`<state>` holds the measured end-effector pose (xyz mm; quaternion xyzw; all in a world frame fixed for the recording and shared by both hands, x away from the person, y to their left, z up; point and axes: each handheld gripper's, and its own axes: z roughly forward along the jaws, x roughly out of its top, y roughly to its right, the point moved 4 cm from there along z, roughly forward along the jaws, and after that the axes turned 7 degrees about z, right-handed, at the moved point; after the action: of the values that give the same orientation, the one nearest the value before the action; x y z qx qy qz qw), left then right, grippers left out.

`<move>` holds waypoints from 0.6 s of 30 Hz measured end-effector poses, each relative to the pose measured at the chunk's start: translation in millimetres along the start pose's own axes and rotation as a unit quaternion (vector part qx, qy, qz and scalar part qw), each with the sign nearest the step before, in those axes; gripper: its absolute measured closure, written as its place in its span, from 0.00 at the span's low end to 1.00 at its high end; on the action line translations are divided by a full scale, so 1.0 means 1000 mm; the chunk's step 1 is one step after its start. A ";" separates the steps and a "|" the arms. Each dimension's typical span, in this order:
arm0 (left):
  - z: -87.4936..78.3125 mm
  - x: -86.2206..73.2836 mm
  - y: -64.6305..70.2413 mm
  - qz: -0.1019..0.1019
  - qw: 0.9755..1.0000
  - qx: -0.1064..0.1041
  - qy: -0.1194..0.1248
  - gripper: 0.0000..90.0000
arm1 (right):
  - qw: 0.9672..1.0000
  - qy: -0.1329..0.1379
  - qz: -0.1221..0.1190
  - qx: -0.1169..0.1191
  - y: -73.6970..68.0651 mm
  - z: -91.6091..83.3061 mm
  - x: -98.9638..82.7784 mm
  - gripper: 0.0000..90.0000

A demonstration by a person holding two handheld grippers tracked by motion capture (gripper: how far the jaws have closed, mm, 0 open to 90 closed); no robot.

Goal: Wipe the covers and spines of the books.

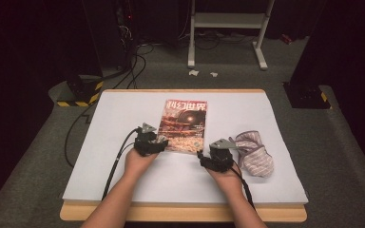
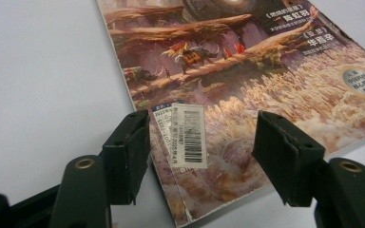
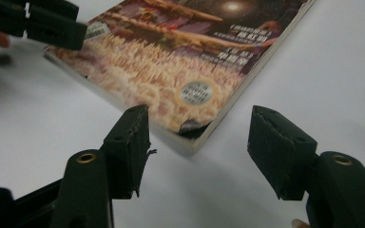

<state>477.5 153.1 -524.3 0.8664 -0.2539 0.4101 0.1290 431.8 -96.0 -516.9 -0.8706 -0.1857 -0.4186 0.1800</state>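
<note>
- Table: white sheet over a wooden top, person's forearms coming in from the near edge.
- Left gripper: at the near left corner of the magazine, jaws spread apart over that corner. In the left gripper view the corner with the white barcode label lies between the jaws; pads do not press on it. Released, nothing held.
- Magazine: flat on the sheet, around the middle of the table, cover up, reddish picture with pale grass in the near half.
- Right gripper: just off the magazine's near right corner. In the right gripper view the jaws stand apart either side of that corner, not touching it. Released.
- Striped cloth pouch: right of the right gripper, lying on the sheet.
</note>
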 end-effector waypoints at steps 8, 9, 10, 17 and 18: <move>0.004 0.000 -0.004 -0.007 1.000 0.002 -0.013 0.39 | 0.999 -0.039 0.015 -0.026 0.009 0.028 0.008 0.42; 0.004 -0.001 -0.006 -0.009 1.000 0.003 -0.017 0.39 | 0.999 -0.042 0.024 -0.023 0.010 0.030 0.008 0.42; 0.005 -0.002 -0.007 -0.010 1.000 0.002 -0.020 0.38 | 0.998 -0.043 0.031 -0.021 0.011 0.031 0.008 0.41; 0.007 -0.001 -0.005 -0.008 1.000 -0.008 -0.022 0.40 | 0.998 -0.048 0.037 -0.016 0.008 0.040 0.013 0.41; 0.007 -0.001 -0.005 -0.005 1.000 -0.007 -0.023 0.39 | 0.998 -0.049 0.040 -0.015 0.008 0.041 0.013 0.41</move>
<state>484.0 154.5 -529.9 0.8761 -0.2549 0.3877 0.1312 470.2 -81.3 -531.4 -0.8995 -0.1531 -0.3703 0.1744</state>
